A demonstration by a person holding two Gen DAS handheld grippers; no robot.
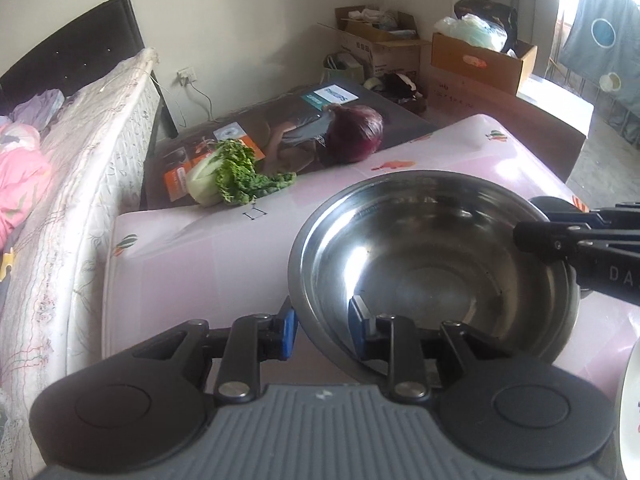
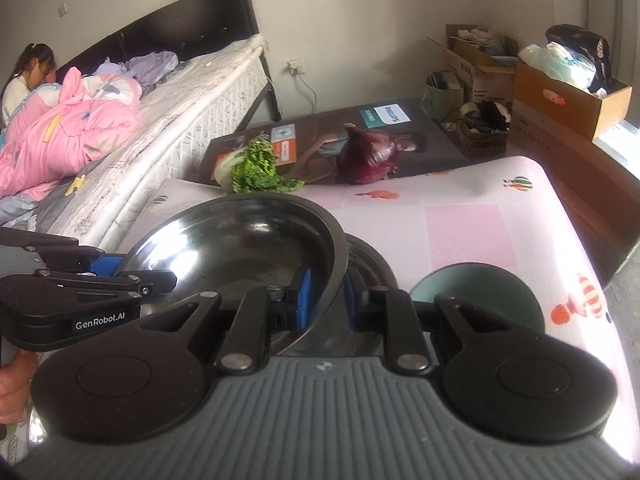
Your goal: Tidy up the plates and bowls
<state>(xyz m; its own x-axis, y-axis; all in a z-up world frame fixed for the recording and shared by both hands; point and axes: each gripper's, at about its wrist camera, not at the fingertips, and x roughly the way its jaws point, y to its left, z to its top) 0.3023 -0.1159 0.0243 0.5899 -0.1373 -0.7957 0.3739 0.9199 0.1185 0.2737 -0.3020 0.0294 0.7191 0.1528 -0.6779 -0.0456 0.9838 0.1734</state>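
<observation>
A large steel bowl [image 1: 432, 264] is held tilted above the pink table [image 1: 192, 256]. My left gripper [image 1: 322, 330] straddles its near-left rim, one blue pad outside, one inside, and grips it. My right gripper [image 2: 326, 300] grips the opposite rim of the same bowl [image 2: 240, 240] the same way. The right gripper also shows at the right edge of the left wrist view [image 1: 560, 236]. The left gripper shows at the left of the right wrist view [image 2: 100, 272]. A dark bowl or pan [image 2: 372, 264] and a green bowl [image 2: 480, 288] sit under and right of the steel bowl.
A cabbage [image 1: 228, 176] and a red onion [image 2: 368, 152] lie at the table's far edge by a flat printed box [image 2: 400, 136]. A bed [image 2: 120, 128] runs along the left. Cardboard boxes [image 1: 480, 60] stand at the back. A white plate rim [image 1: 632, 408] shows at the right edge.
</observation>
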